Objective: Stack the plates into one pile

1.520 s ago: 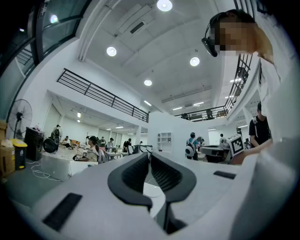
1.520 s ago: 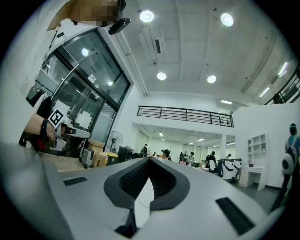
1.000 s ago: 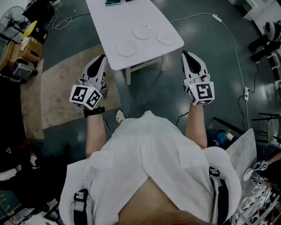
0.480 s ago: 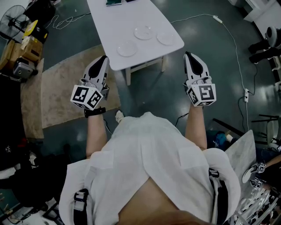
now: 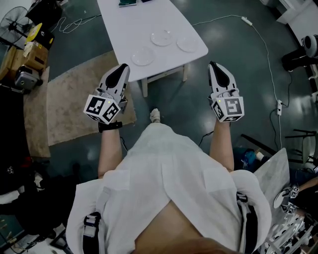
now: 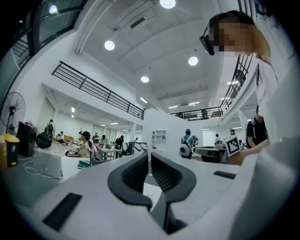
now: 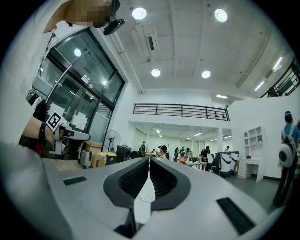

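Observation:
Three white plates lie apart on the white table [image 5: 149, 15]: one near the front edge [image 5: 142, 56], one in the middle [image 5: 162, 37], one to the right [image 5: 189, 42]. My left gripper [image 5: 121, 69] hangs over the floor just short of the table's near left corner, shut and empty. My right gripper [image 5: 214, 65] is held to the right of the table's near right corner, also shut with nothing in it. Both point level. In the left gripper view the jaws [image 6: 149, 158] meet; in the right gripper view the jaws [image 7: 149, 163] meet too. Neither gripper view shows a plate.
A beige rug [image 5: 69, 99] lies on the dark floor left of the table. Boxes and a fan [image 5: 20, 44] stand at the far left. A cable with a power strip [image 5: 278, 105] runs along the right. My shoe [image 5: 155, 115] is under the table's front edge. Dark items [image 5: 130, 2] sit at the table's far end.
My left gripper has moved right, closer to the table's near corner. A foot has stepped forward under the table edge. The right gripper has hardly moved.

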A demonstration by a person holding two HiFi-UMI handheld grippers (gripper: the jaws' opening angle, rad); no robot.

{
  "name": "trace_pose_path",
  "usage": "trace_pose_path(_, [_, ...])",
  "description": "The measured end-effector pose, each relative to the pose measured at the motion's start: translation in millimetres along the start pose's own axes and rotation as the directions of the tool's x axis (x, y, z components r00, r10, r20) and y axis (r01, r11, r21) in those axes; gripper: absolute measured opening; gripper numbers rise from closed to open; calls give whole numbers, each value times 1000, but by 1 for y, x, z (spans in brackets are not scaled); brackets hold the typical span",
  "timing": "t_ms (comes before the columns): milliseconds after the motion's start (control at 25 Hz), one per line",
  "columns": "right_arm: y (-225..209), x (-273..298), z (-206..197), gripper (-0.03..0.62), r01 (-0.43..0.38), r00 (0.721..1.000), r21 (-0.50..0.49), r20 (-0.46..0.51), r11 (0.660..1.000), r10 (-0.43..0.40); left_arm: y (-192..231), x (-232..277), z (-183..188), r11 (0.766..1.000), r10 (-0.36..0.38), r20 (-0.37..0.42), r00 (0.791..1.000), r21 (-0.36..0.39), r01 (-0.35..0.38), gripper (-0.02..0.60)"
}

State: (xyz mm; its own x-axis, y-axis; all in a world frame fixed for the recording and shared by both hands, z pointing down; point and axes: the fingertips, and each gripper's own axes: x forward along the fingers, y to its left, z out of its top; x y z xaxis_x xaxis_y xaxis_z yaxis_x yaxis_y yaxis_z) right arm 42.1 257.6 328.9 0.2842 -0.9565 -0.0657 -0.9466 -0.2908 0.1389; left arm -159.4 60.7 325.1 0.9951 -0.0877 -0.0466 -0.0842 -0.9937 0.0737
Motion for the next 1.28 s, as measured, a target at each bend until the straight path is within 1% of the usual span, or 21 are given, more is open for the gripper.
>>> trace_pose_path(240, [-22,34,-18,31,0,999,-15,-40,1000,-1,16,49,-10,999,-46,2,999,-17,47,28])
trace_pose_path(400, [-42,67,-31,31,-5,998,-20,-69,1000,4,37,91,-23,997,-68,-4,998,-38,68,28])
trace_pose_path(600, [-74,116,-46,31,-11,994,-9,-105,1000,10,68,148,-28,995,-87,0,996,-57,87,28])
trace_pose_path(800, [-96,160,-62,31,-18,989,-7,-146,1000,17,99,190,-36,993,-95,-13,995,-69,94,28])
trace_pose_path(920, [-106,182,-72,31,-19,986,-6,-167,1000,18,113,213,-40,991,-115,-20,993,-71,113,28])
trace_pose_path(1120, [-118,206,-89,32,-27,980,-16,-197,1000,23,125,243,-48,987,-142,-37,989,-76,139,28])
trace_pose_path(1280, [-131,216,-107,34,-49,971,-5,-234,999,46,119,263,-61,984,-163,-71,984,-81,157,28])
